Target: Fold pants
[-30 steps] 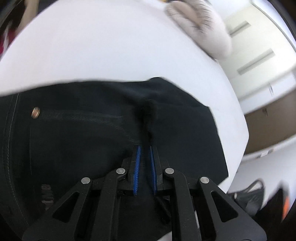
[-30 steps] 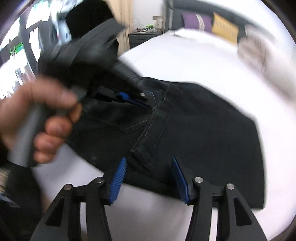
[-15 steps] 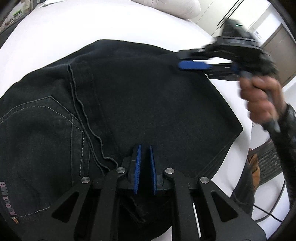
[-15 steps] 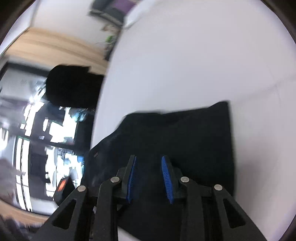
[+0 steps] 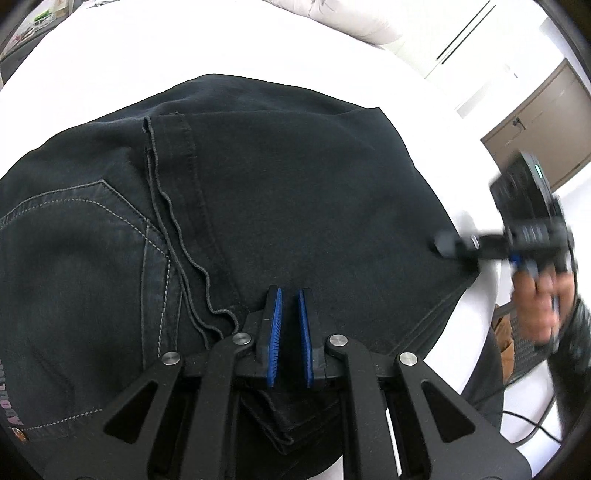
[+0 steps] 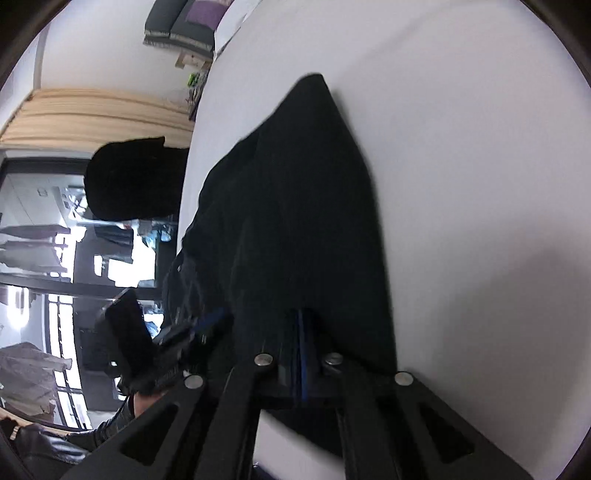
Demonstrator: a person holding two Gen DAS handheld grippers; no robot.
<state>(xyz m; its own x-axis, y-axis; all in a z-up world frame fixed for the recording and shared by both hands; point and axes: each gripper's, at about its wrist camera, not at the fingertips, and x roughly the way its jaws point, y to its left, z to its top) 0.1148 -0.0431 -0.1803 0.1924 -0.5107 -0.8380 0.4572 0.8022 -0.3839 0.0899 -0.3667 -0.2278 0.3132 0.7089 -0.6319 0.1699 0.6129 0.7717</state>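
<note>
Swinging to the black jeans' right edge, our right tool has just clamped shut on denim; left tool grips the near fold; we should lift both evenly.

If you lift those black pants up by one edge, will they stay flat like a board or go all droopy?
Probably droopy: the pants are soft denim, lying in folded layers that follow the white bed. They likely feel heavyish, since thick seams show. They shouldn't slip much; the cloth looks rough.

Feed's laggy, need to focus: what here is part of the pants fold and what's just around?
In the job: black pants; left gripper; right gripper; white bed they lie on.

Just around: pale pillow; brown cabinet; floor cable.
</note>
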